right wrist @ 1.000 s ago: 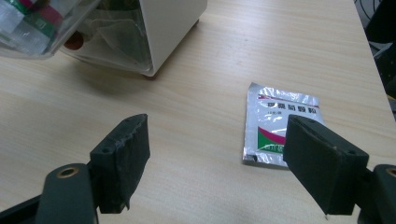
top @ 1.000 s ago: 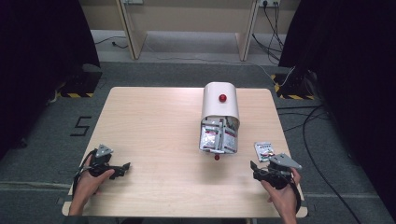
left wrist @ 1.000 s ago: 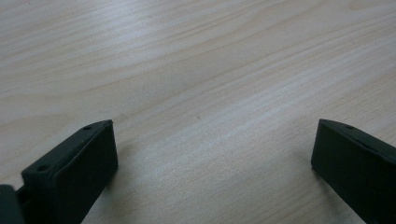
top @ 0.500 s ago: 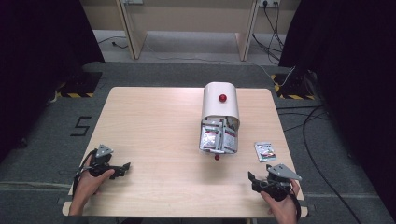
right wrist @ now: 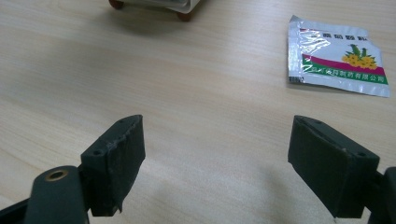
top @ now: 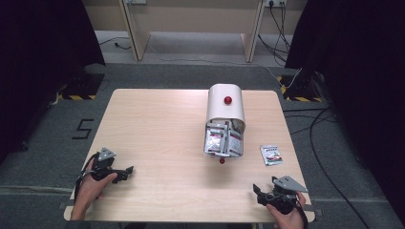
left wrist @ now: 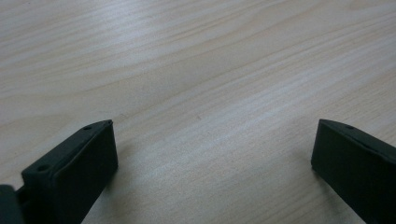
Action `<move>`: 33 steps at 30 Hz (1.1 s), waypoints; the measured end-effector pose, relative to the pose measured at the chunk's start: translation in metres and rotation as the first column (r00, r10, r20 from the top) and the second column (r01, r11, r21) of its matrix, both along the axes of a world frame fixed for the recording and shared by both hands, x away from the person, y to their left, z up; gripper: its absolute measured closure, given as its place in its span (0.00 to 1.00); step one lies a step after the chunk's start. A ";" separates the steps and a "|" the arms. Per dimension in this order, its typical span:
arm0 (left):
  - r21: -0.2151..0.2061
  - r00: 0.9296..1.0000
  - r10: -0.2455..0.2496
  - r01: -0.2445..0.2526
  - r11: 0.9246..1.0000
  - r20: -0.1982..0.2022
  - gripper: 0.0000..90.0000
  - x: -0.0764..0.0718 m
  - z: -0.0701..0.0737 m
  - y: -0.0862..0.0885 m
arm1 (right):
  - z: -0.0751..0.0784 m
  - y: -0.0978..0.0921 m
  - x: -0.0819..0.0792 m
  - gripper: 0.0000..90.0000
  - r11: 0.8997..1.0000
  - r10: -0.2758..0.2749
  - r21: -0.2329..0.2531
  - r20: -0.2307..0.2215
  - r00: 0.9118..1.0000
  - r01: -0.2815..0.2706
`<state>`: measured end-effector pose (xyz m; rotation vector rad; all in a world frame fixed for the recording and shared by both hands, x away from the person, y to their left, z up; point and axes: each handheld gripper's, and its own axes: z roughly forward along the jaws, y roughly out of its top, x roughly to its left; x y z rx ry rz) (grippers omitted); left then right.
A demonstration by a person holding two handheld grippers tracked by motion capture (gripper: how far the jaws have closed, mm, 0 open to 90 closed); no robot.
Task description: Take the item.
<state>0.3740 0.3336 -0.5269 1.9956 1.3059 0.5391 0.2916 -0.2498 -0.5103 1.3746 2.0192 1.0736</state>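
High view: white rounded container [top: 225, 110] with red knob, sachets spilling out, mid-right of pale wooden desk [top: 157, 129]; silver sachet [top: 271, 154] near right edge; left gripper [top: 125, 171] and right gripper [top: 258, 192] at near corners.
Left gripper view: left gripper [left wrist: 212, 154] jaws spread over bare wood.
Right gripper view: right gripper [right wrist: 215, 154] jaws spread, sachet [right wrist: 337, 62] lying flat ahead.

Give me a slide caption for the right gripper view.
Open right gripper above the wooden table, a foil sachet lying flat ahead.

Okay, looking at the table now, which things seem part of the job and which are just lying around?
Likely part of the job:
white container full of sachets
loose sachet on the table
left gripper, open
right gripper, open

Just lying about:
cables on the floor
number marking on the carpet
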 end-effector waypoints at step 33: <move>0.000 1.000 0.000 0.000 1.000 0.000 0.00 0.000 0.000 0.000 | -0.014 0.008 -0.022 0.19 0.998 0.017 -0.066 -0.029 0.999 -0.018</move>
